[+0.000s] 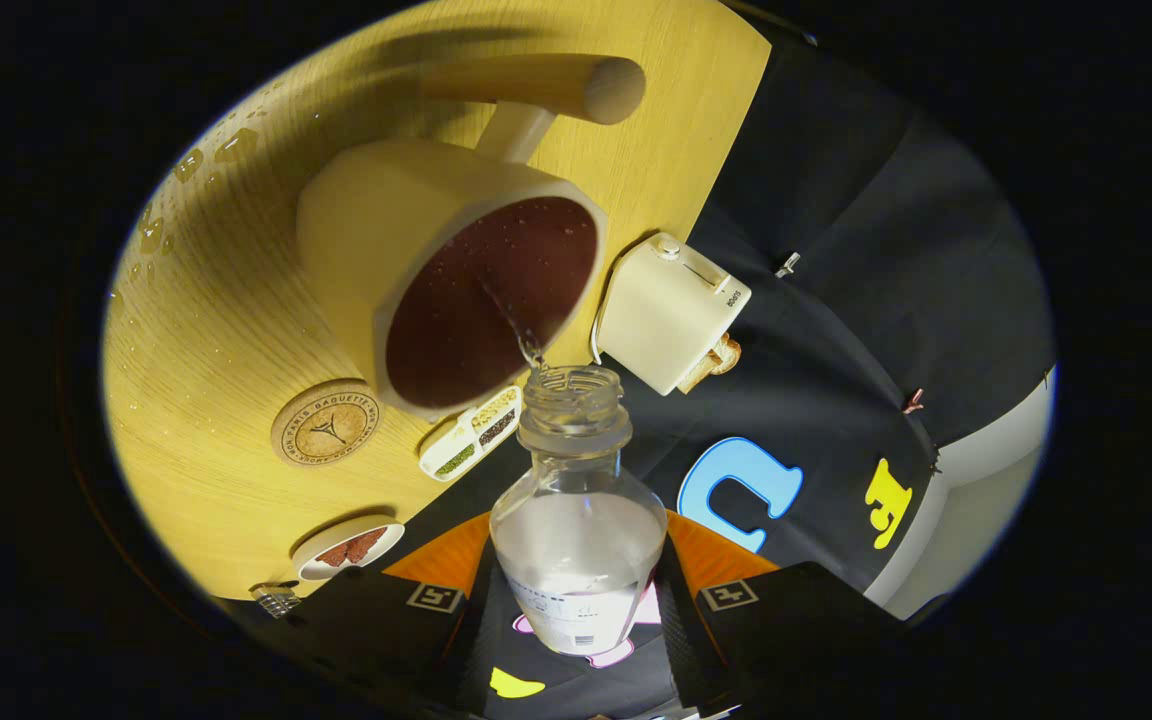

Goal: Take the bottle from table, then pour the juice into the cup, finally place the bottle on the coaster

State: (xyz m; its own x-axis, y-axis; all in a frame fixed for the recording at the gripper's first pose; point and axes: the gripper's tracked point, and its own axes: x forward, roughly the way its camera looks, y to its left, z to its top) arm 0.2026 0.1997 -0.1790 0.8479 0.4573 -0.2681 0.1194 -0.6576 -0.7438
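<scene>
Gripper view: gripper (578, 590) has both fingers clamped on the clear plastic bottle (578, 530), one each side of its lower body, bottle held between them with the open threaded neck pointing ahead. Bottle is tipped over, a thin stream leaves its mouth and runs into the cream faceted cup (451, 290) just beyond the neck. Cup interior shows dark red juice with small bubbles on the surface. Little liquid visible in the bottle; contents look mostly clear/pale. Round cork coaster (326, 424) with printed ring text sits on the light wooden table (226, 330) beside the cup, apart from it, nothing on it. Near the cup rim: small white tray of seeds (471, 434) and a cream toaster (671, 312) with toast in it. Small dish with brown pieces (348, 548) sits near the left finger. Water droplets scattered on the table past the cup
</scene>
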